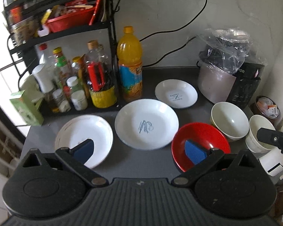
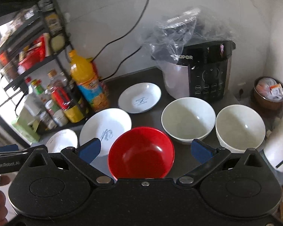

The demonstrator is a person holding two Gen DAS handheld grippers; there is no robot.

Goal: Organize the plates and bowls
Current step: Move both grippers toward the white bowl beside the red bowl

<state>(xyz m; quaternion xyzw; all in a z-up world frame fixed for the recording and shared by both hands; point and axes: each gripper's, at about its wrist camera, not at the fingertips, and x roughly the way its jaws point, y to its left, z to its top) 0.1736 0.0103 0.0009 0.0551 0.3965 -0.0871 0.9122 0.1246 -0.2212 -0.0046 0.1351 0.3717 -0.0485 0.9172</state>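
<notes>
- Your left gripper (image 1: 141, 150) and right gripper (image 2: 144, 148) both have fingers spread, holding nothing.
- The red bowl (image 2: 141, 150) sits between the right fingers, plates (image 1: 146, 123) left, white bowls (image 2: 187, 119) right.
- The juice bottle (image 1: 130, 64) and cooker (image 2: 203, 73) crowd the back; a plastic bag hides the cooker's top.

A tall orange juice bottle (image 1: 130, 64) stands on the dark surface (image 1: 152, 75) just beside a black rack (image 1: 66, 32). The rack holds a red basin (image 1: 69, 18) above and many small bottles (image 1: 66, 79) below. At the back right is a rice cooker (image 2: 200, 75) under a clear plastic bag (image 2: 175, 30). Black cables (image 1: 194, 17) hang on the wall.
</notes>
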